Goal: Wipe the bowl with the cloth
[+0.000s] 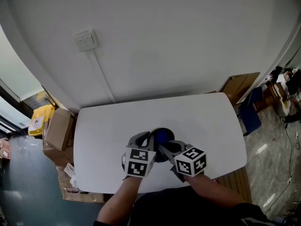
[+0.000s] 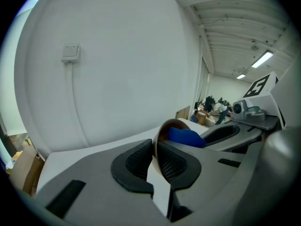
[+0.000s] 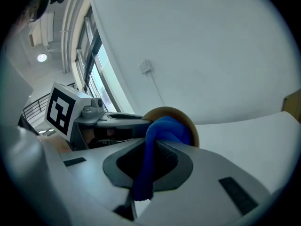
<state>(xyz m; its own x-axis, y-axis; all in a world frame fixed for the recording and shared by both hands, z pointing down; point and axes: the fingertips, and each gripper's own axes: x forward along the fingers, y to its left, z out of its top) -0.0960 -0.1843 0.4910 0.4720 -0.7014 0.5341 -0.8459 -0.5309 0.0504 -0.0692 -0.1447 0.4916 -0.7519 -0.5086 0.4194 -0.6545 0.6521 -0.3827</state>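
- The left gripper [image 2: 156, 161] has its jaws nearly together, and the pads pinch the thin wall of the brown bowl [image 2: 173, 124] at its near rim.
- The bowl is tilted, not level: its mouth faces the right gripper, so that gripper's view shows the rim as a round tan ring.
- In the bowl is a bunched wad of the blue cloth [image 3: 164, 128]. It fills much of the hollow and lies against the inner wall.
- The right gripper [image 3: 149, 161] is clamped fully shut on the cloth. A narrow strip runs between its pads and a short tail hangs out behind them. The front of the cloth reaches up into the bowl.
- In the head view both grippers meet over the near middle of the white table [image 1: 117, 126], marker cubes side by side, with the bowl and cloth between their tips.
- No view shows whether the bowl touches the tabletop.
- A white wall switch [image 1: 86, 40] sits on the wall beyond the table, with a cable running down from it.
- Cardboard boxes [image 1: 59, 128] stand on the floor beside the table's left end.
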